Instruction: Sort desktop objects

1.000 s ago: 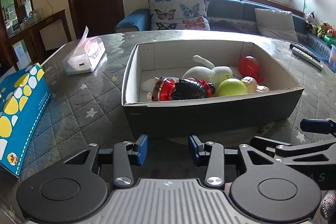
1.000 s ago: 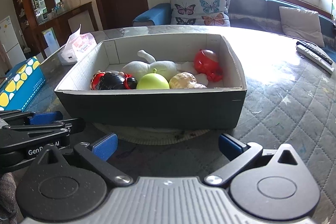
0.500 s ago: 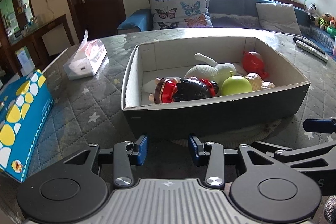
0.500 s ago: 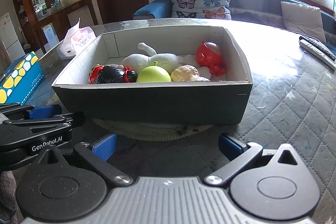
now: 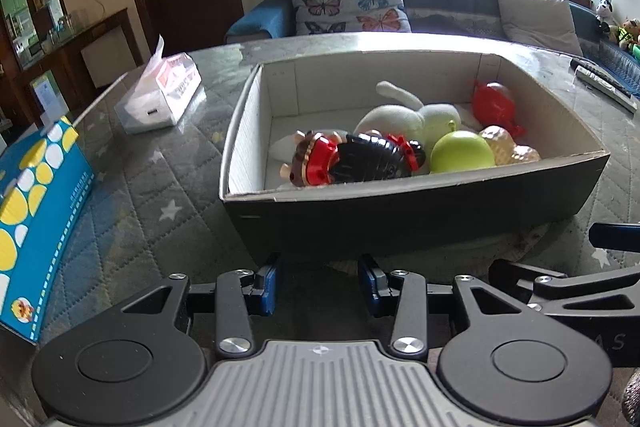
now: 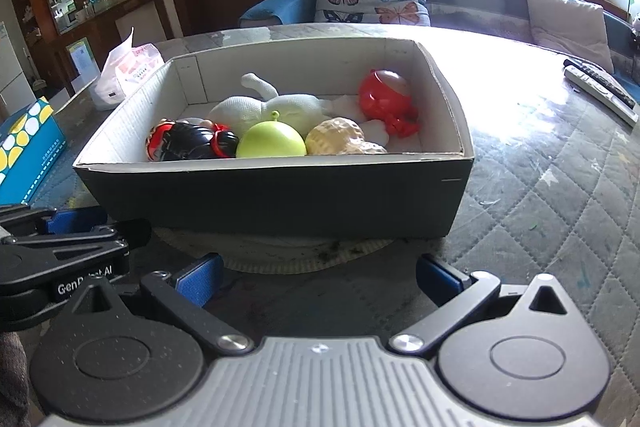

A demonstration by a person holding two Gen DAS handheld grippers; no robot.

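A dark cardboard box [image 5: 400, 211] [image 6: 272, 195] stands on the table on a round mat. Inside lie a black and red doll [image 5: 352, 161] [image 6: 188, 143], a green apple [image 5: 460, 151] [image 6: 270, 143], a white plush toy [image 5: 404, 111] [image 6: 264, 107], a beige ball [image 5: 500, 143] [image 6: 338, 137] and a red toy [image 5: 494, 103] [image 6: 386, 95]. My left gripper [image 5: 318, 285] is open and empty just in front of the box's near wall. My right gripper [image 6: 318, 277] is wide open and empty, also in front of the box.
A blue and yellow tissue box [image 5: 32, 203] [image 6: 24, 139] lies at the left table edge. A white tissue pack [image 5: 160, 95] [image 6: 124, 75] sits behind it. Remote controls [image 5: 604, 83] [image 6: 600, 89] lie at the far right. A sofa with cushions is behind the table.
Both grippers have risen slightly, looking down more into the box. Jaw openings are unchanged. The objects in the box have not moved.
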